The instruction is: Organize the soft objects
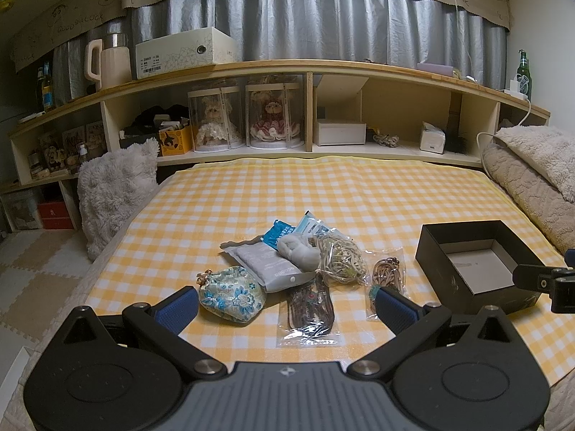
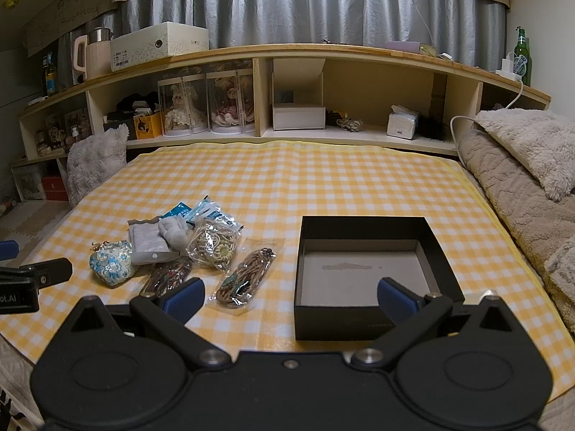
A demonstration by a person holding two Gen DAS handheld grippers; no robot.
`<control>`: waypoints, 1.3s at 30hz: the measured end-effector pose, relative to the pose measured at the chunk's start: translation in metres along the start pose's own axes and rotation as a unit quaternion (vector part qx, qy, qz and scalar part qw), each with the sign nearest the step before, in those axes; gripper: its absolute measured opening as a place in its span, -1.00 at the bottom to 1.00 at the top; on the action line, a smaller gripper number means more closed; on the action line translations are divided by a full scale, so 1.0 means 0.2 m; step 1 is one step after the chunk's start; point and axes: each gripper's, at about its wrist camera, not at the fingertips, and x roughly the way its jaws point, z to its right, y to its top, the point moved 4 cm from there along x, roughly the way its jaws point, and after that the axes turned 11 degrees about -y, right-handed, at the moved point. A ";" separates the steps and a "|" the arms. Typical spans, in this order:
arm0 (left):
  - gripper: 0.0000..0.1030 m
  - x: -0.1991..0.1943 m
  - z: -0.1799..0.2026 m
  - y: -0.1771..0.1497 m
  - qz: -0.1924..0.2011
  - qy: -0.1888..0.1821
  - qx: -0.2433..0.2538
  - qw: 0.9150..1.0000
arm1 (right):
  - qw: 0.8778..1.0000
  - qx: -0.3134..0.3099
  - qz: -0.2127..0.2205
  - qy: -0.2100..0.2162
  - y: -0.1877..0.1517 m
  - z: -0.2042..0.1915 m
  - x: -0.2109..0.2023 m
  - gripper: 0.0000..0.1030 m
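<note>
I hold a two-finger gripper in each hand above a bed covered by a yellow-and-white checked cloth (image 1: 323, 186). My left gripper (image 1: 287, 305) has its blue-padded fingers spread wide apart, holding nothing. It hovers low over a small heap of soft items near the front of the cloth. My right gripper (image 2: 289, 296) is also spread wide and empty, with its right finger over the near edge of an open black box (image 2: 363, 276).

The heap lies to the left of the box, apart from it. Nearest my left finger is a round floral pouch (image 1: 231, 294) in blue and cream, with a small knot at its top. Just behind it, a grey sealed packet (image 1: 266, 264) lies flat, and a grey knitted bundle (image 1: 300, 249) rests on top of it. Two blue-and-white sachets (image 1: 293, 228) lie at the back. A clear bag of pale cord (image 1: 341, 260) leans against the bundle. In front of it lies a clear bag of dark braided cord (image 1: 311, 305), and to the right a clear bag of brown cord (image 1: 386, 276), closest to the box.

The box stands upright, and its grey floor is bare.

Behind the bed runs a wooden shelf (image 2: 287, 52) with two dolls in clear cases (image 2: 208, 107), a tissue pack and a white box. Grey curtains hang above. A fluffy grey cushion (image 1: 115, 194) stands at the left edge, and folded blankets (image 2: 521, 165) lie along the right.
</note>
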 end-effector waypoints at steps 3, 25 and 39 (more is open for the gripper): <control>1.00 0.00 0.00 0.00 0.000 0.000 -0.001 1.000 | 1.000 0.000 0.000 0.000 0.00 0.00 0.00 1.00; 1.00 0.00 0.00 0.00 0.008 0.000 -0.007 1.000 | 1.000 0.001 0.000 0.000 0.00 0.01 0.00 1.00; 1.00 0.04 -0.02 0.13 0.054 0.020 -0.002 0.998 | 0.999 -0.005 0.041 -0.005 0.08 -0.03 -0.01 1.00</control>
